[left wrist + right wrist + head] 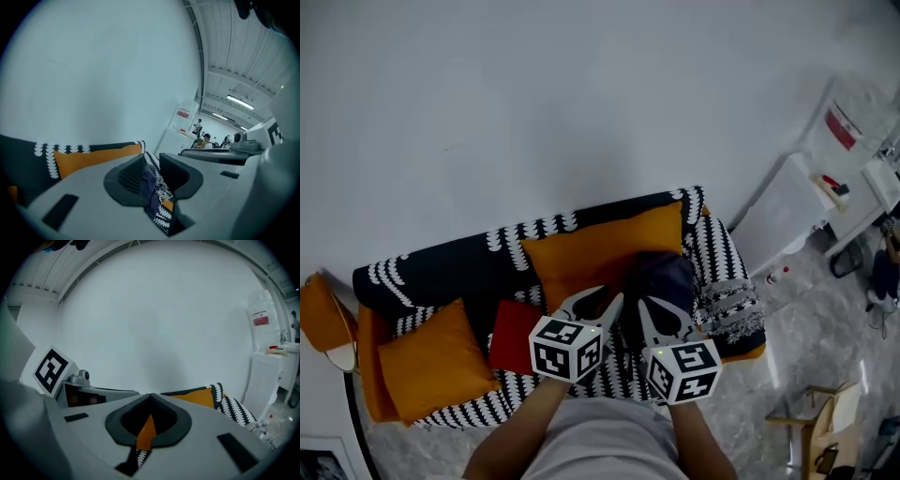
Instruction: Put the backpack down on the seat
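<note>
On the right end of the sofa seat, the backpack (664, 278) is seen as a dark bundle, set against the large orange cushion (591, 246) and just beside the patterned armrest (722, 272). Directly in front of it, the left gripper (151, 157) is held with its jaws a little apart; dark blue fabric of the backpack is glimpsed through the gap, though contact cannot be made out. The right gripper (150, 395) is held beside it with its jaws brought together at the tips and nothing between them; only a sliver of orange cushion is shown behind. Further left on the black-and-white sofa (459, 267), a red cushion (514, 336) and a smaller orange cushion (436, 361) are laid side by side. Beyond the armrest, a white cabinet (783, 211) is placed against the wall.
</note>
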Demonstrator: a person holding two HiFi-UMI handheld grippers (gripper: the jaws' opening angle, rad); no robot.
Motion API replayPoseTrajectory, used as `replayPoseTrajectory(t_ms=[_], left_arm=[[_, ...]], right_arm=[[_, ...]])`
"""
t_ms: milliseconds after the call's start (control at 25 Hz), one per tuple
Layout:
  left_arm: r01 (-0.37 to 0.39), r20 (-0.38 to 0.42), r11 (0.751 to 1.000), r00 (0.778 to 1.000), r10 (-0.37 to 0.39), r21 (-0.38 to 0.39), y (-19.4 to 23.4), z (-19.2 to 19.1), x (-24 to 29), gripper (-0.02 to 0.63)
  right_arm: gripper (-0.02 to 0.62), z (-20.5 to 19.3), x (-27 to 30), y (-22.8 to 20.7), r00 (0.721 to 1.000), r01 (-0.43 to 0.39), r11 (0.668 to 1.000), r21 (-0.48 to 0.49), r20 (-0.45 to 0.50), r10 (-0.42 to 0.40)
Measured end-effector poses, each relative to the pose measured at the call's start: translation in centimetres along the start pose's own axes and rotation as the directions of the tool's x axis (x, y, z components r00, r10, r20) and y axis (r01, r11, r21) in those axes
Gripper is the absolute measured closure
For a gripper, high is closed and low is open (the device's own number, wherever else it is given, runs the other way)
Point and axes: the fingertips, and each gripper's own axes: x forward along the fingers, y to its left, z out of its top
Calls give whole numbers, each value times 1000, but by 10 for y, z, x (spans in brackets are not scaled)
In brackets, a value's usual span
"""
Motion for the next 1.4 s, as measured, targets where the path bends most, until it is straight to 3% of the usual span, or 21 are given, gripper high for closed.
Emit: replayPoseTrajectory(t_ms=[200, 360, 1400], left_arm=[[-6, 36, 996, 999, 2, 94, -21, 9, -7, 565], [-16, 29, 991, 1000, 12, 134, -28, 7, -9, 578], [-4, -5, 988, 1000, 5, 155, -39, -8, 0, 597]], right_arm=[[595, 5, -6, 8, 1000, -1, 1000, -21, 16, 2], [595, 5, -8, 11, 1000, 1, 999, -43, 24, 0], [595, -8, -13, 4, 1000, -7, 998, -55, 1, 7]])
